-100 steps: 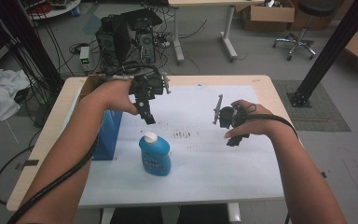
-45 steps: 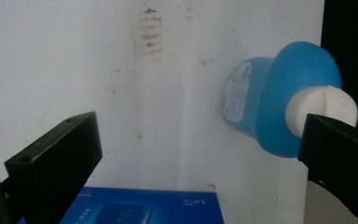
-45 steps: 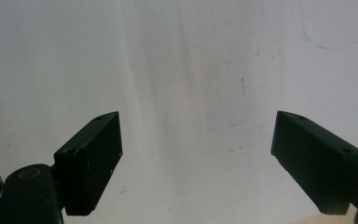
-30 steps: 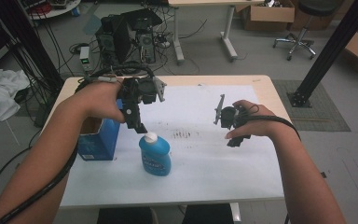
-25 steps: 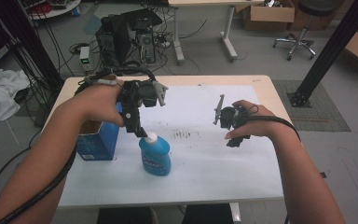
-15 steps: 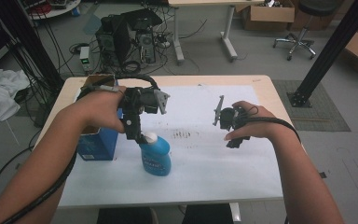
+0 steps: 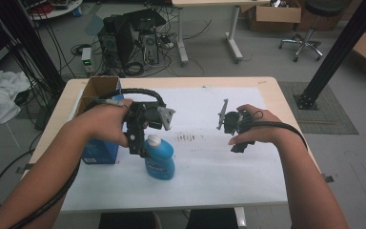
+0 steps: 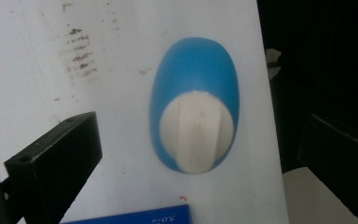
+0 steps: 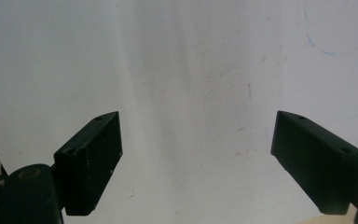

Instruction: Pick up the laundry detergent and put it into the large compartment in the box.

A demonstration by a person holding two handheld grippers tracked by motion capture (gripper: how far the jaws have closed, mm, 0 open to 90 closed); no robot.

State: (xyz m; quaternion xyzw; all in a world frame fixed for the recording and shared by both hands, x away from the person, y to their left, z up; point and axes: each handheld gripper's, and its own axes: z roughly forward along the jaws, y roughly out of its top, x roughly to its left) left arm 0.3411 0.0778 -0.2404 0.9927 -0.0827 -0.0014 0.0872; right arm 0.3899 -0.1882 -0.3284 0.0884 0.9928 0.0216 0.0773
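Blue bottle [image 7: 160,160] w/ white cap [image 7: 153,140] stands upright on the white sheet [image 7: 219,167], lower-centre left of the high view. Left gripper [image 7: 138,143] hangs right over it, pointing down; in the left gripper view the jaws are spread wide w/ the cap [image 8: 196,131] centred between them, not touching either one. Blue box [image 7: 97,151] sits just left of the bottle, by the left hand [image 7: 106,121]; open cardboard box [image 7: 97,88] behind it, at the table's [image 7: 271,90] upper-left corner. Right gripper [image 7: 233,126] is held mid-right of the frame, well apart from the bottle. In the right gripper view its jaws are spread wide too, over bare white sheet w/ faint marks. Smudges [image 7: 188,138] on the sheet between the two grippers.
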